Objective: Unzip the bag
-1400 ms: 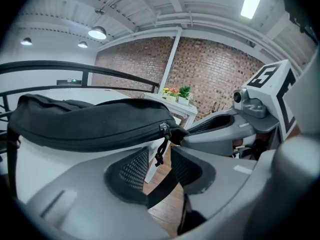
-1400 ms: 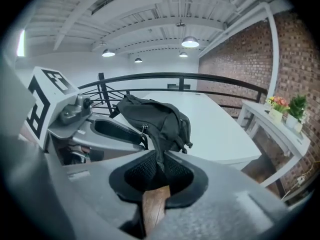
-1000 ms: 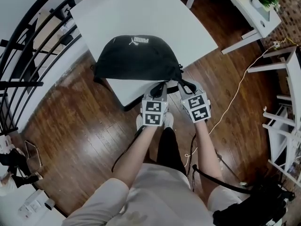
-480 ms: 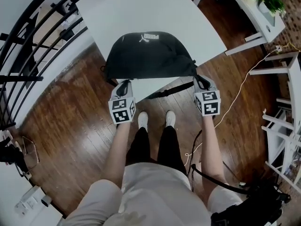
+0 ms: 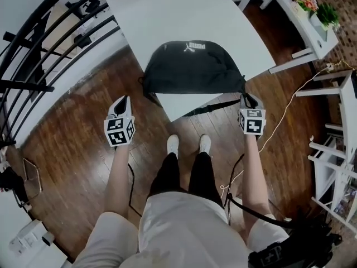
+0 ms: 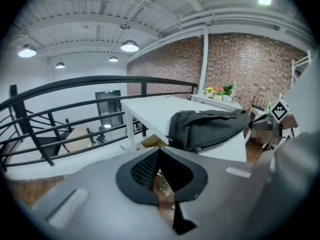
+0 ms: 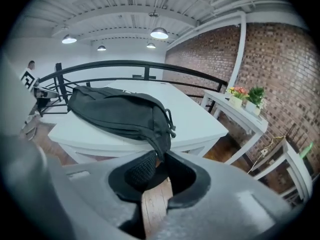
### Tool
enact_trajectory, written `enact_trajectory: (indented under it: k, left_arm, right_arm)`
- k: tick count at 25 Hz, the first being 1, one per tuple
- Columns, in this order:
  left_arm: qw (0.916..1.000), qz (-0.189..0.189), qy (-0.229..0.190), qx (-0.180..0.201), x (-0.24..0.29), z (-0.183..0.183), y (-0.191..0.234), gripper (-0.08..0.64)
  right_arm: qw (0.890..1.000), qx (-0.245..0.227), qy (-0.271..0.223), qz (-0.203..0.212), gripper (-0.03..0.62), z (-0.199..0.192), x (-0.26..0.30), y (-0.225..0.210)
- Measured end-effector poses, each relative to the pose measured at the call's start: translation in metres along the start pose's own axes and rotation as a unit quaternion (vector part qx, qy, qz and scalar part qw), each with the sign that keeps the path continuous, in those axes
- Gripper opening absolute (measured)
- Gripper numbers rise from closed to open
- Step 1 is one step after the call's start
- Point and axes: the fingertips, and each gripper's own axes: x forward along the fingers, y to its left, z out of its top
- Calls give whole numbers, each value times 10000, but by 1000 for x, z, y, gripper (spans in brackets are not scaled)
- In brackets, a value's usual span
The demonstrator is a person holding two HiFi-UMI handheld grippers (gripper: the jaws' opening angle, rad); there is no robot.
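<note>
- On the white table (image 5: 167, 15), at its near edge, I see the black bag (image 5: 192, 68).
- My right gripper (image 5: 247, 100) is clamped on the bag's right end.
- My left gripper (image 5: 122, 104) is pinched together on nothing, off over the wood floor (image 5: 72, 149), well apart from the bag.

- A white rectangular bench (image 5: 167, 15) stands on a brown wooden plank floor (image 5: 72, 166).
- A black fabric bag (image 5: 192, 66) lies at its near edge.

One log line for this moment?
left gripper shut, empty | right gripper clamps end of black fabric bag | bag on white table
</note>
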Motion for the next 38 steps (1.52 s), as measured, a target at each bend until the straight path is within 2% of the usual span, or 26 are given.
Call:
enact_trajectory:
  k: [4,7,10,12,14,16,18,21,24,26,28,31,33,35,38]
  left_arm:
    - [9967,-759,-299,29,-28,6,-56,14]
    - [9918,-1137,-574,115,-61,14,-97,12]
    - [9867,-1376,-848,151,-104,21,-138,14]
    - [9828,-1501,-1061,161,-138,25,-167,12]
    - [9758,-1670,-1319,504,-177,27,-199,14]
    - [9652,-1723,-1647,1073,-220,27,-229,12]
    - [9585,-1624,-1976,1260,-265,29,-254,12]
    - [9580,-1424,-2325,889,-321,37,-287,14]
    - [9627,-1376,-2262,563,-355,35,-315,14]
    - [9598,-1398,-2355,613,-380,35,-321,14]
    - [9508,-1428,-2634,787,-401,43,-318,14]
    - [9354,-1407,-3098,964,-420,65,-309,14]
    - [9288,-1329,-3303,1026,-434,83,-309,14]
    - [9300,-1229,-3338,922,-448,92,-309,14]
    - [9330,-1126,-3336,745,-472,83,-292,14]
  right_arm:
    - [9994,148,-263,-172,48,7,-45,10]
    - [9966,268,-775,-87,45,25,-98,31]
    - [9887,349,-1446,203,-8,42,-162,58]
    - [9821,327,-1784,508,-8,43,-204,78]
    - [9757,101,-2017,846,-8,37,-245,104]
    - [9646,-135,-2350,1191,-8,33,-287,134]
    - [9515,-201,-2693,1471,-8,28,-330,156]
    - [9368,202,-2944,1882,-8,17,-389,167]
    - [9236,818,-3062,2156,-9,3,-437,172]
    - [9140,695,-3422,2065,-9,5,-470,181]
    - [9067,437,-3779,1822,-9,14,-489,190]
    - [9049,300,-4012,1390,-9,29,-495,182]
    - [9053,193,-4104,1079,-9,41,-507,165]
    - [9029,-114,-4224,787,-9,50,-531,156]
    - [8856,-531,-4564,673,-9,59,-575,178]
